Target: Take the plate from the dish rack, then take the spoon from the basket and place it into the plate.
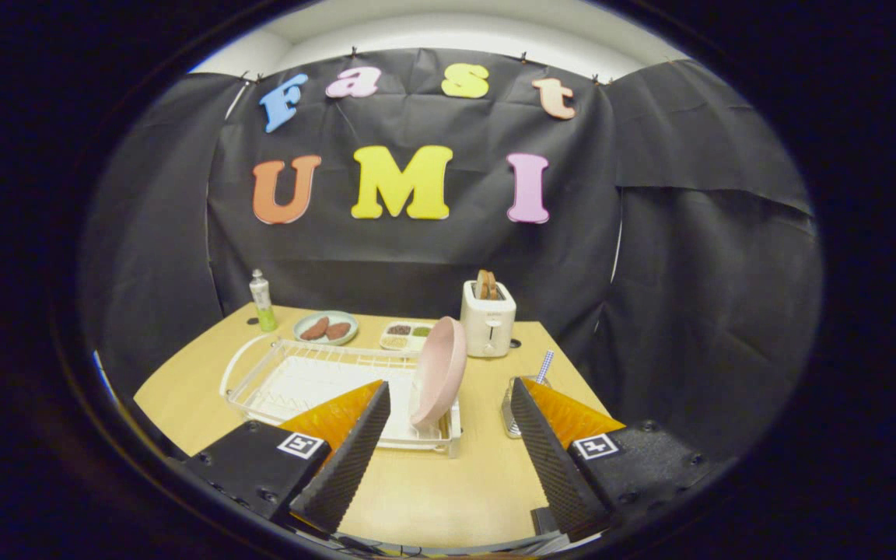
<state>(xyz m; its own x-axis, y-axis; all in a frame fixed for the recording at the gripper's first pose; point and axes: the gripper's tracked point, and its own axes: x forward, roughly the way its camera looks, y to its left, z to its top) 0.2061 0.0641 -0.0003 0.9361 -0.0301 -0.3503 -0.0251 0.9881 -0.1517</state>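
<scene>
A pink plate stands on edge at the right end of a white wire dish rack on the wooden table. It is just ahead of my gripper, a little left of the midline between the fingers. Right of the rack stands a small wire basket, partly hidden behind the right finger. A spoon handle with a checked pattern sticks up out of it. My gripper is open and holds nothing, with both fingers spread wide above the table's near part.
A white toaster with bread in it stands at the back. Beside it lie a divided tray and a light green plate with two brown pieces. A green bottle stands at the back left. Black cloth walls surround the table.
</scene>
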